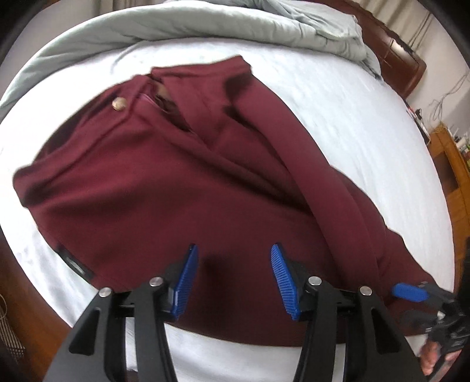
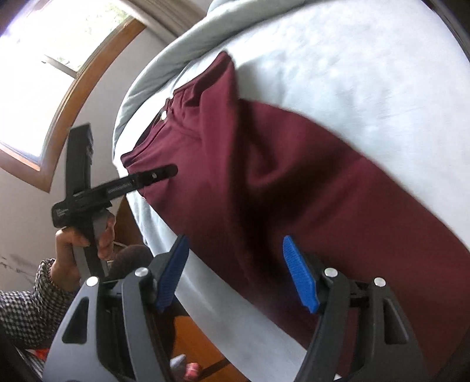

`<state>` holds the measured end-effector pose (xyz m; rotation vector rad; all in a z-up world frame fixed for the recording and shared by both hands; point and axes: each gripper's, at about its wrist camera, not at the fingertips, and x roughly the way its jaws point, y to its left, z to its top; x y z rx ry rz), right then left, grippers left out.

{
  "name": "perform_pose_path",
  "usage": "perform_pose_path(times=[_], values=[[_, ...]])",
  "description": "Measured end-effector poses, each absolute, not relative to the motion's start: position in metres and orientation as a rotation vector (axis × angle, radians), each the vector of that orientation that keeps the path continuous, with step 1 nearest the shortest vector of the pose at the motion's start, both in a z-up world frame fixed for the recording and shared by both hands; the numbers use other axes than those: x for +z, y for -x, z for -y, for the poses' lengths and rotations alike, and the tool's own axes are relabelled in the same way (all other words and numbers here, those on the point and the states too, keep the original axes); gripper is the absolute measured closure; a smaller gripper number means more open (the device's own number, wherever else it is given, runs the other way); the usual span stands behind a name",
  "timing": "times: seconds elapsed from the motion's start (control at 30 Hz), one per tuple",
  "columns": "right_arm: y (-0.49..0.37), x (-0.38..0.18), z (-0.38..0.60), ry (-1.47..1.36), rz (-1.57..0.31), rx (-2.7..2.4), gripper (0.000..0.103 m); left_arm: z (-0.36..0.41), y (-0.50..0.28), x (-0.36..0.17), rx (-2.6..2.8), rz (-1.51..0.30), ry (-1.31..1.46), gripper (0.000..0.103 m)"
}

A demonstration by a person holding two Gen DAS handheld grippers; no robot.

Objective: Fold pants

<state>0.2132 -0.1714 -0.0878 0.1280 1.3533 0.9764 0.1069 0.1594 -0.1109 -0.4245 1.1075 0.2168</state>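
In the left wrist view, the maroon pants are spread over the pale bed sheet, with the waistband toward 11 o'clock and the legs running toward 4 o'clock. A brass button is seen near the waistband, and a dark label at 8 o'clock. The left gripper is held wide open above the fabric, and nothing is gripped between its blue pads. A grey duvet is bunched at 12 o'clock. The right gripper is seen at 4 o'clock by the leg end (whether it holds the cloth cannot be told from here).

In the right wrist view, the right gripper is shown wide open, empty, above the pants and the sheet edge. The left gripper is seen at 9 o'clock over the waist part, with the person's hand on its handle. A wooden window frame is seen at 10 o'clock.
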Motion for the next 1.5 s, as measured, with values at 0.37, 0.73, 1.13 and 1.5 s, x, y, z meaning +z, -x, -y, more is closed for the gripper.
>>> perform_pose_path(times=[0.37,0.73,1.13,1.5], values=[[-0.189,-0.108,0.138,0.042,-1.4,0.991,0.094,-0.165,-0.163,-0.075,0.113,-1.112,0.303,0.034],[-0.192,-0.123,0.15,-0.045,-1.439,0.975,0.094,-0.167,-0.308,-0.117,0.26,-1.38,0.202,0.029],[-0.197,-0.125,0.164,-0.063,-1.43,0.993,0.095,-0.168,-0.357,-0.158,0.358,-1.535,0.076,0.032],[-0.197,-0.123,0.164,-0.102,-1.431,0.987,0.095,-0.191,-0.352,-0.151,0.364,-1.516,0.108,0.092]])
